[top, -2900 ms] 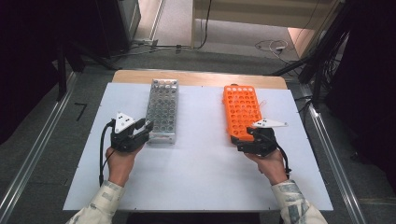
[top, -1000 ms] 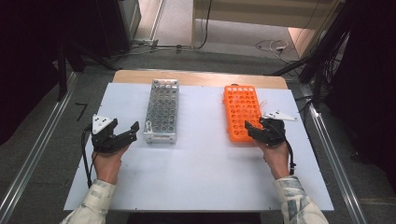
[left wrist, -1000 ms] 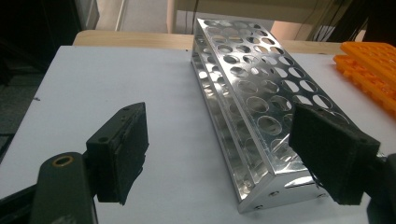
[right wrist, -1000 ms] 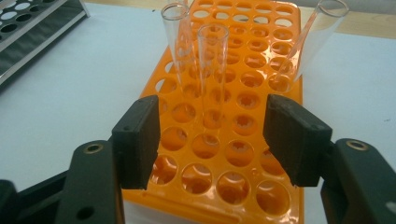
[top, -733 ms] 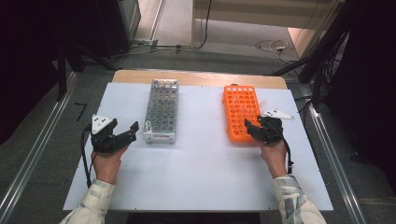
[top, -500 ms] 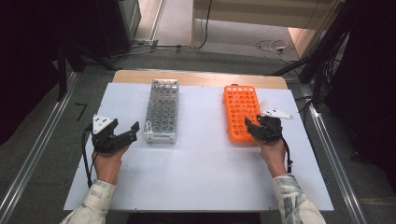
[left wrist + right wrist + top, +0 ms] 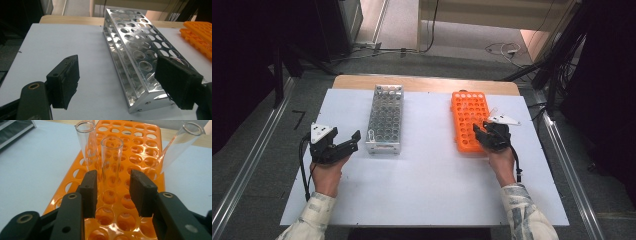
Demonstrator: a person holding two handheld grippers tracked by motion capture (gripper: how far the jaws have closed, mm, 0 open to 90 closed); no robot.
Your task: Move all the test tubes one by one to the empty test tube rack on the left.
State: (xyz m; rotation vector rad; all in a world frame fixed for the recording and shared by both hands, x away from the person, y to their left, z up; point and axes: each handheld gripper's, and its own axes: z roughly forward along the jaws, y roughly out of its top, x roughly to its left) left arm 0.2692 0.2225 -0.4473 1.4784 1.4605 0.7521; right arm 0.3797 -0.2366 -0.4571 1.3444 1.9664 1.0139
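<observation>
Right jaws closing in on a glass test tube in the orange rack

White worktop [image 7: 422, 190] carries a metal tube rack [image 7: 385, 118] and an orange tube rack [image 7: 468, 120]. Left gripper [image 7: 117, 82] sits wide open, astride the metal rack's near corner. Right gripper [image 7: 113, 192] has just been closing around the upright middle test tube [image 7: 111, 162], pads not touching it yet.
</observation>
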